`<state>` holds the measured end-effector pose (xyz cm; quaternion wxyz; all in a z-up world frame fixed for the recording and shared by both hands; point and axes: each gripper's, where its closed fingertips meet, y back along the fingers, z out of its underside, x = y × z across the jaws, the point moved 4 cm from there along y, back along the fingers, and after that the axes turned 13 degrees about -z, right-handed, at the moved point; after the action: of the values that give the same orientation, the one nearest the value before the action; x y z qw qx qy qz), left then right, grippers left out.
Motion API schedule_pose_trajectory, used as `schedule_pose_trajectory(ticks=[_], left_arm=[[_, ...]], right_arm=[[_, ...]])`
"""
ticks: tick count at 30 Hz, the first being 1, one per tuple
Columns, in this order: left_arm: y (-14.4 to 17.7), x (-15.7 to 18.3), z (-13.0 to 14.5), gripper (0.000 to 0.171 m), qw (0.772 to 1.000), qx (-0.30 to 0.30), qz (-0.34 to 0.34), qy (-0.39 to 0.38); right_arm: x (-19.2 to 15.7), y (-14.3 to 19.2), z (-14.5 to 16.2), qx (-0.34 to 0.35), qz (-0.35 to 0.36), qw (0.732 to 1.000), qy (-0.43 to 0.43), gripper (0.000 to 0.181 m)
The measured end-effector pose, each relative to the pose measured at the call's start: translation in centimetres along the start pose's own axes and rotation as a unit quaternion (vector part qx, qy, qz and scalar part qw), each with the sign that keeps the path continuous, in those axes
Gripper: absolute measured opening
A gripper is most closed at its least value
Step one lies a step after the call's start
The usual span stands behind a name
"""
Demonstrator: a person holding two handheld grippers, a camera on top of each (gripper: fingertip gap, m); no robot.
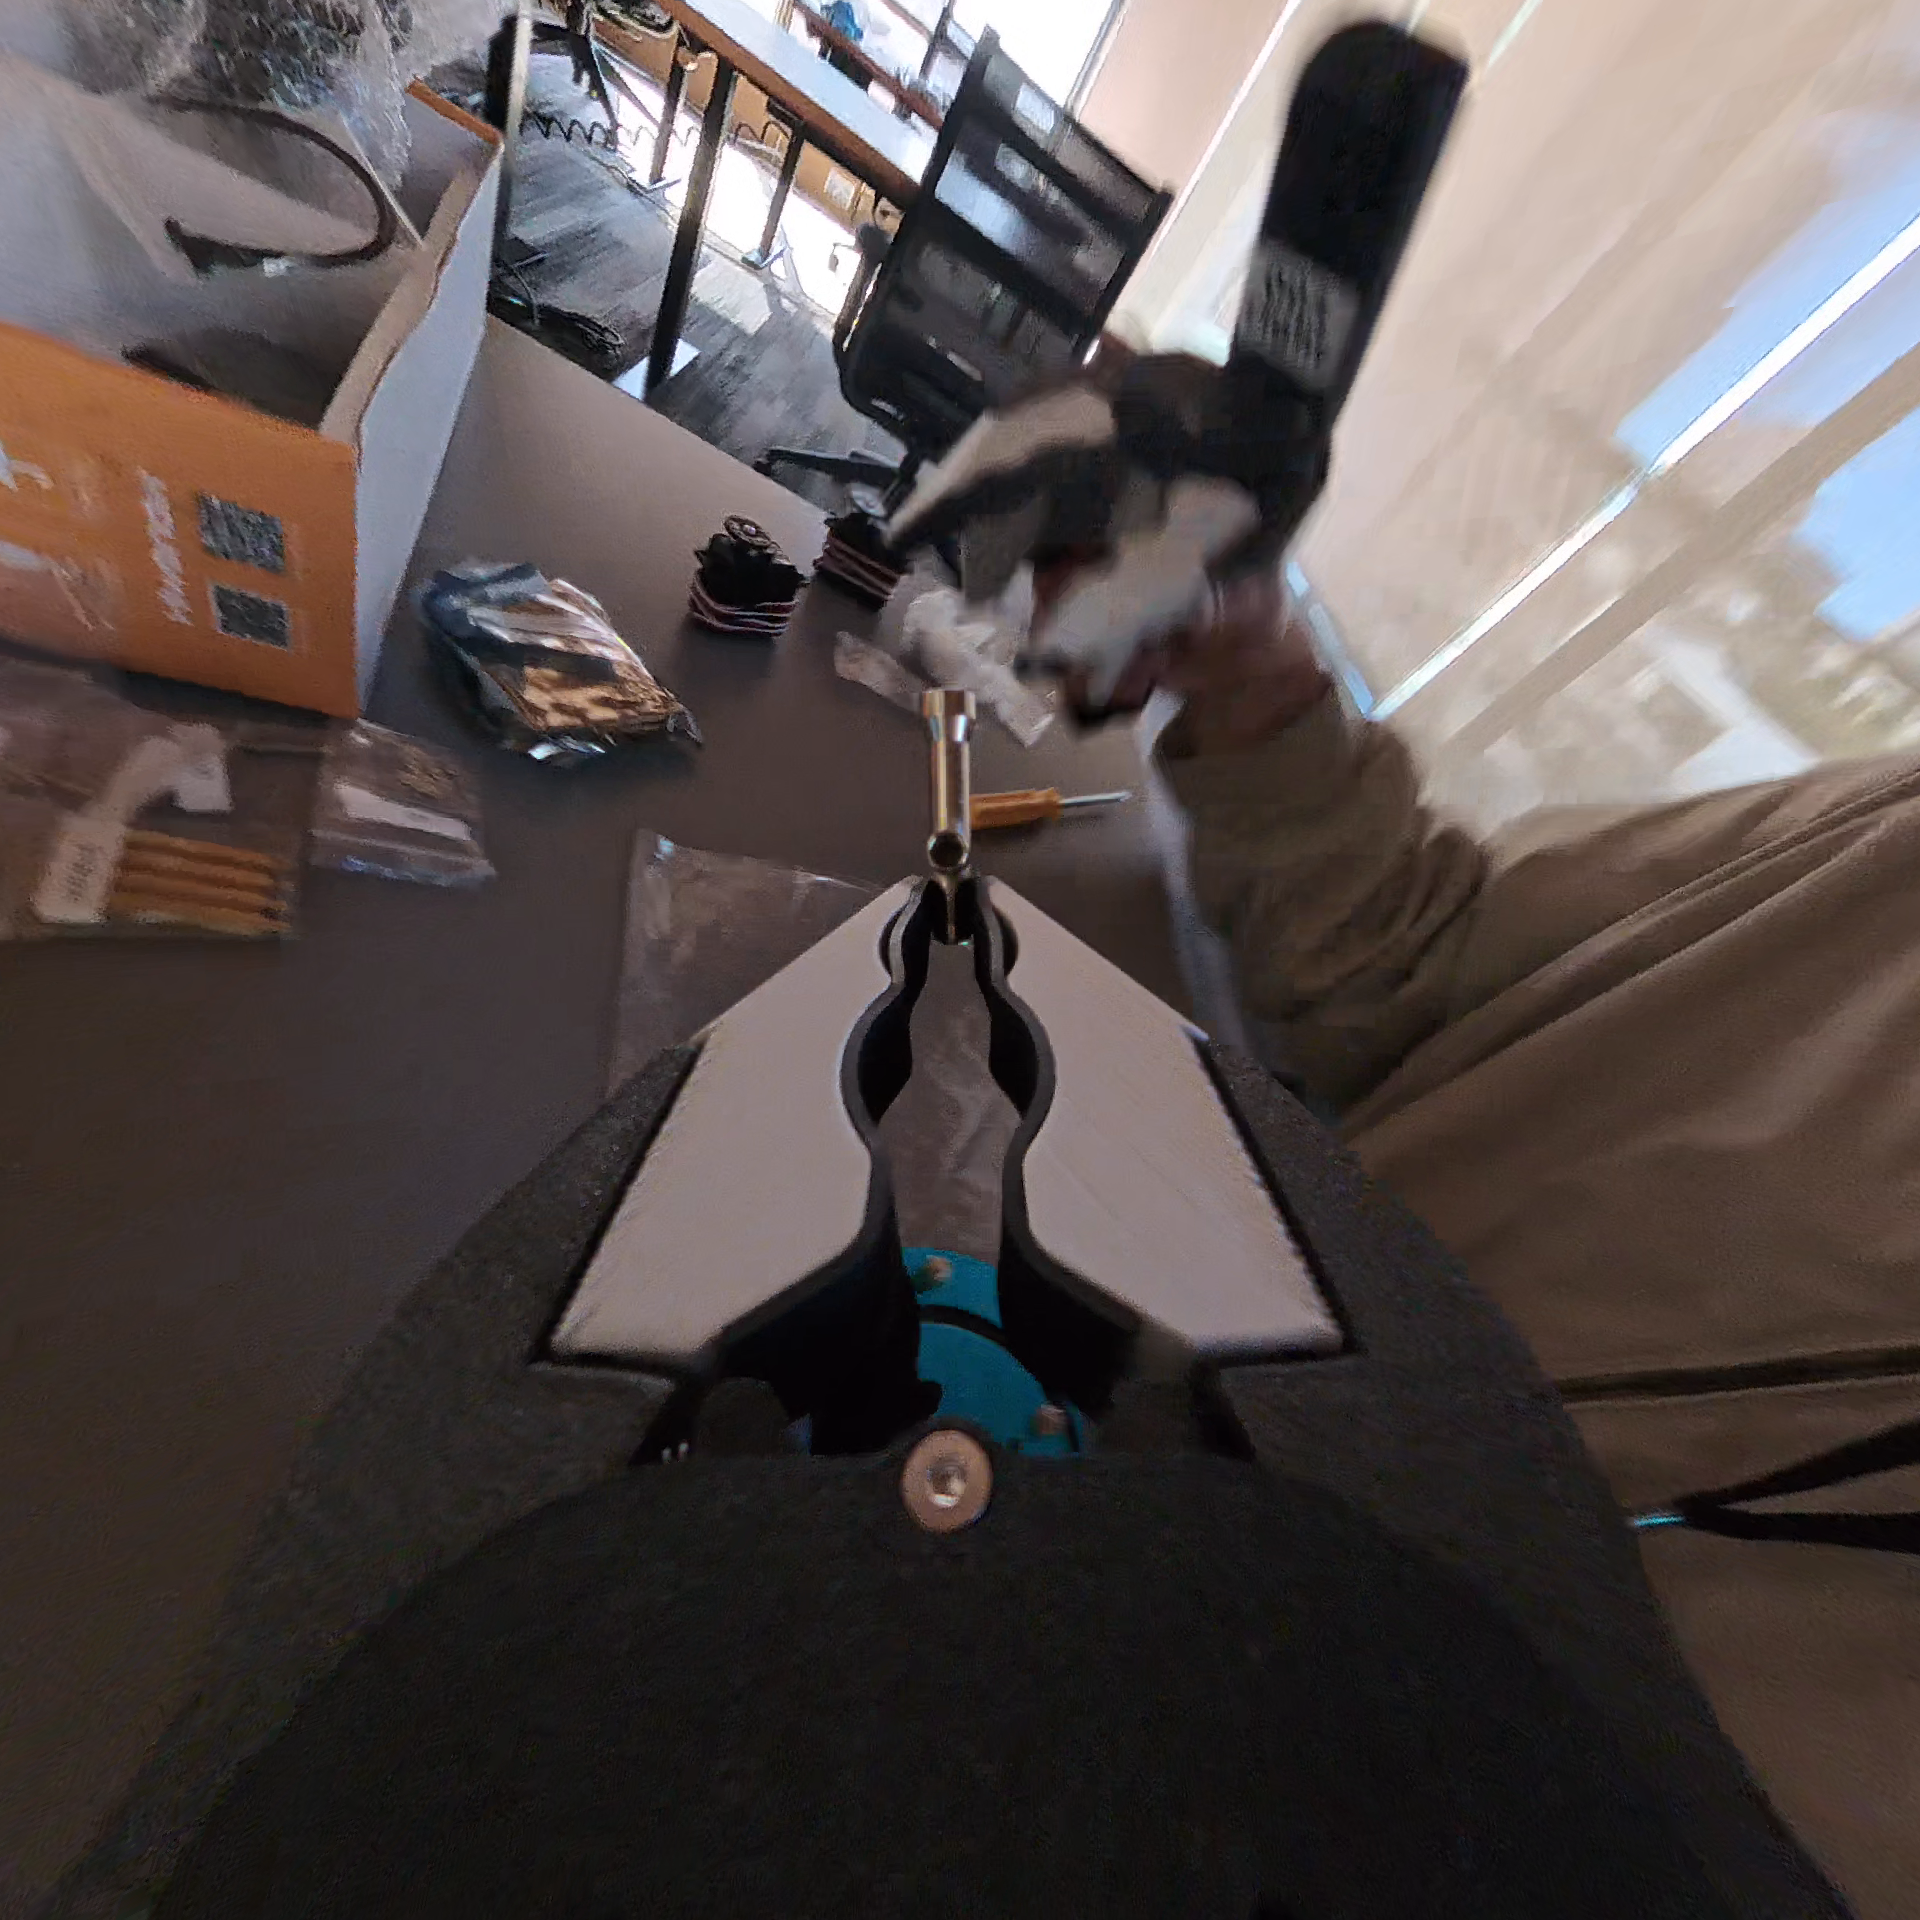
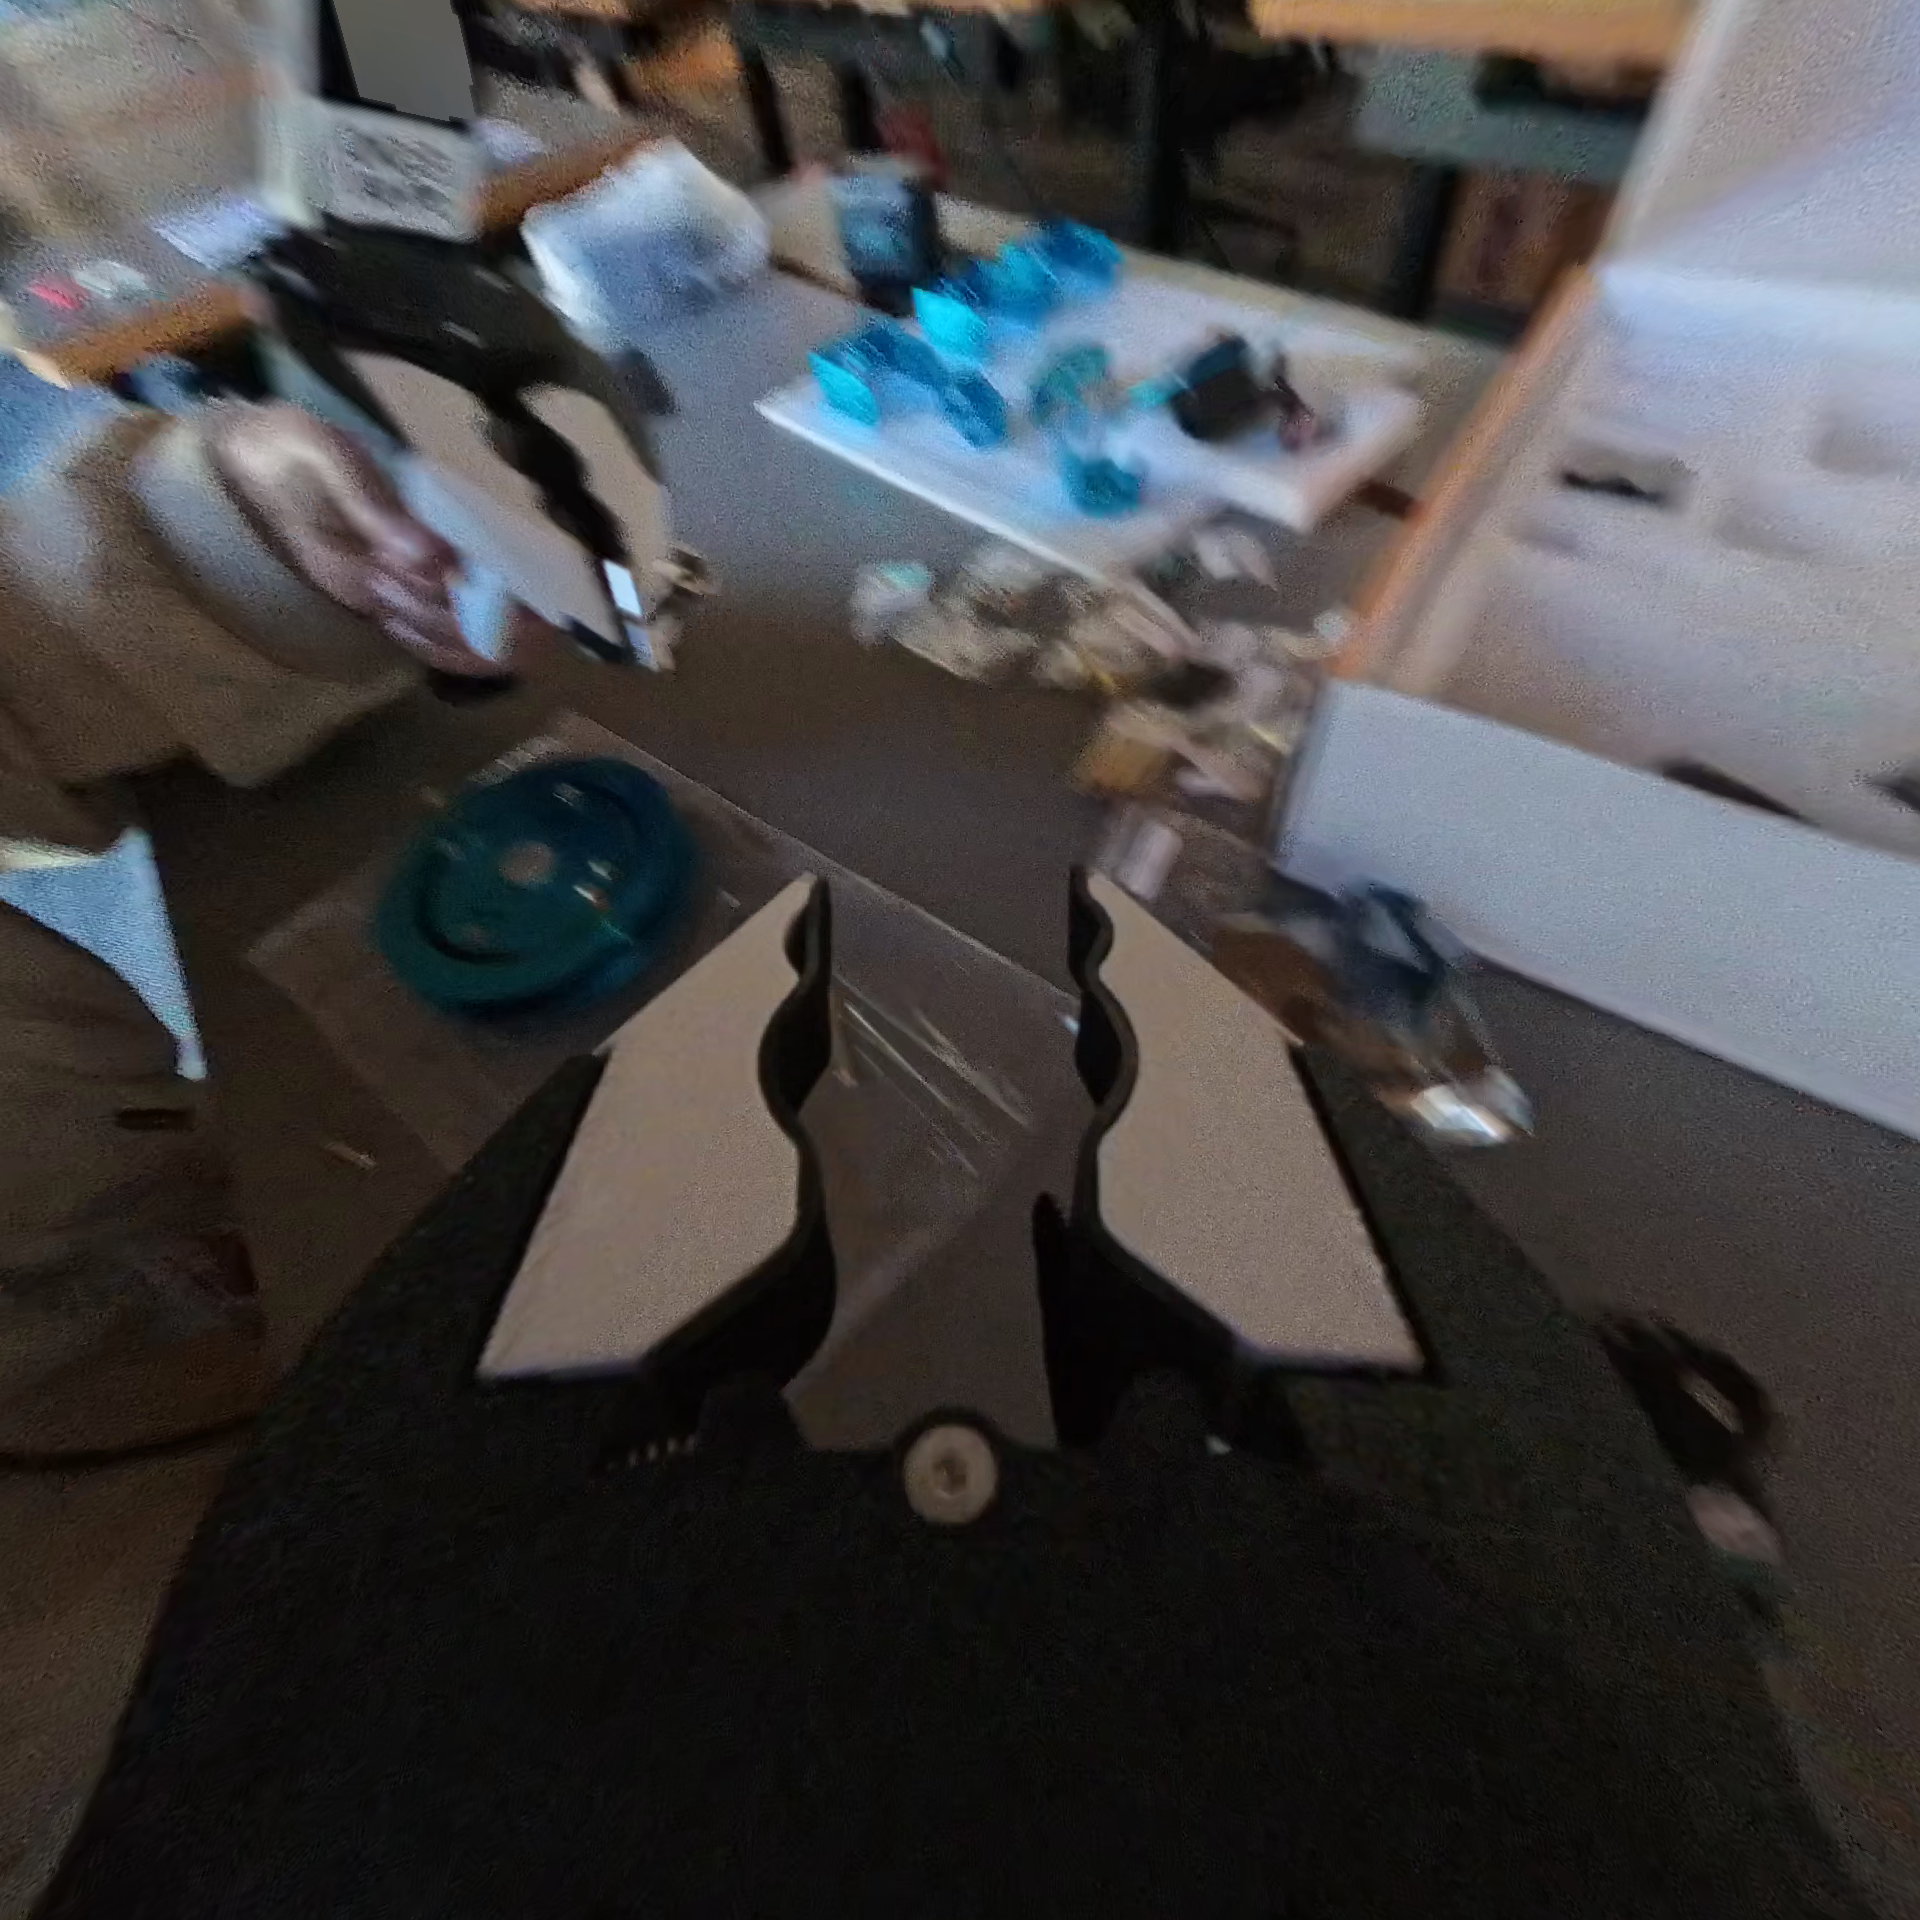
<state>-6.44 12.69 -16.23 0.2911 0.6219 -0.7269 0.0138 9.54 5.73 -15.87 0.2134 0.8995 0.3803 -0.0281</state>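
Observation:
My left gripper (image 1: 951, 914) is shut on a small silver metal socket tool (image 1: 948, 774) that sticks out past its tips, above a clear plastic bag (image 1: 727, 935) on the dark table (image 1: 312, 1143). My right gripper (image 2: 948, 909) is open and empty above a clear plastic sheet (image 2: 935, 1060). A teal round wheel part (image 2: 535, 883) lies on the table just left of its left finger. The right gripper also shows in the left wrist view (image 1: 1049, 540), blurred, raised over the table. The left gripper shows in the right wrist view (image 2: 582, 540), blurred, at the upper left.
An orange and white cardboard box (image 1: 208, 520), foil pouches (image 1: 551, 655), small black parts (image 1: 743, 582) and a yellow-handled screwdriver (image 1: 1039, 805) lie on the table. A white board with blue parts (image 2: 1039, 384) and a white box (image 2: 1558, 883) stand farther off. An office chair (image 1: 997, 270) stands behind.

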Motion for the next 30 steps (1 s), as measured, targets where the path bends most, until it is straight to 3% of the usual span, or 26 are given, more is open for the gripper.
schedule_pose_trajectory(ticks=[2,3,7,12,15,17,19,23,25,27,28,30], left_arm=[[1.2,0.1,0.1,0.006,0.997,0.007,0.004,0.081],[2.0,0.3,0.2,0.006,0.993,0.015,0.013,0.117],[5.3,1.2,1.0,0.005,0.967,0.082,0.062,0.235],[8.8,1.6,3.6,0.005,0.965,0.126,0.075,0.217],[10.6,2.5,4.1,0.005,0.962,0.154,0.107,0.197],[11.6,3.1,3.7,0.005,0.943,0.174,0.159,0.233],[11.6,2.9,3.9,0.006,0.939,0.176,0.16,0.249],[11.3,2.4,4.9,0.005,0.95,0.166,0.127,0.233],[10.8,1.9,5.5,0.005,0.965,0.162,0.06,0.198],[10.0,1.3,6.6,0.005,0.985,0.136,-0.074,0.074],[9.8,1.1,7.0,0.005,0.983,0.125,-0.136,0.011],[9.9,2.0,7.1,0.005,0.968,0.117,-0.2,-0.095]], right_arm=[[-4.6,-5.2,-1.0,0.058,-0.06,0.995,0.058,0.058],[-5.8,-7.4,-1.2,0.062,-0.045,0.993,0.091,0.064],[-9.2,-12.5,-2.6,0.096,-0.02,0.984,0.147,0.05],[-12.1,-13.4,-3.8,0.134,-0.104,0.972,0.165,0.022],[-13.3,-14.3,-3.6,0.108,-0.138,0.97,0.17,0.024],[-14.1,-14.4,-4.1,0.124,-0.141,0.966,0.18,0.021],[-15.1,-13.8,-5.1,0.155,-0.142,0.957,0.198,0.012],[-15.7,-13.8,-5.7,0.148,-0.135,0.957,0.21,0.015],[-15.4,-13.9,-5.4,0.137,-0.139,0.962,0.192,0.015],[-14.9,-14.0,-5.0,0.14,-0.167,0.966,0.139,0.016],[-14.8,-14.0,-4.6,0.139,-0.195,0.965,0.106,0.019],[-14.1,-14.2,-4.1,0.143,-0.209,0.965,0.068,0.024]])
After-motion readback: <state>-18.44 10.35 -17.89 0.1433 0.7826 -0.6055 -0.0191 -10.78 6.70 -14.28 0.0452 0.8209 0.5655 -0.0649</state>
